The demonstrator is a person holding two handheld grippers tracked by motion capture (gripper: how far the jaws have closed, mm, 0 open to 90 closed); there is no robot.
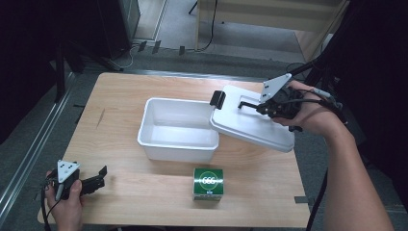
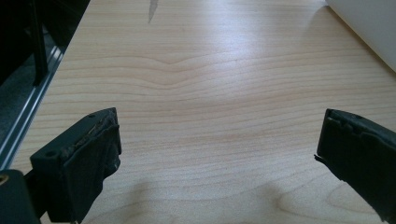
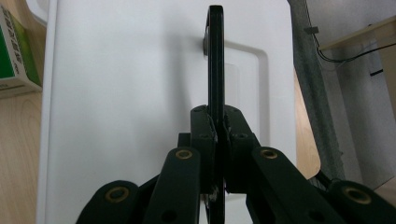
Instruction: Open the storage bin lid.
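Note:
A white lid [image 1: 250, 122] hangs tilted over the right end of an open white bin [image 1: 177, 129], a black latch at its left edge. My right gripper [image 1: 262, 109] is shut on the lid's black handle [image 3: 215, 60], which stands edge-on between the closed jaws above the white lid [image 3: 130, 93]. A green box [image 1: 208, 183] marked 666 stands on the table in front of the bin; its edge [image 3: 14, 51] shows at the left of the right gripper view. My left gripper [image 1: 98, 177] rests at the table's near left corner, jaws wide apart over bare wood [image 2: 215, 135].
The wooden table [image 1: 120, 96] has bare room left of the bin and along the front. A corner of the bin [image 2: 369, 23] shows at the upper right of the left gripper view. Dark floor and a metal rail [image 1: 33, 149] run along the table's left side.

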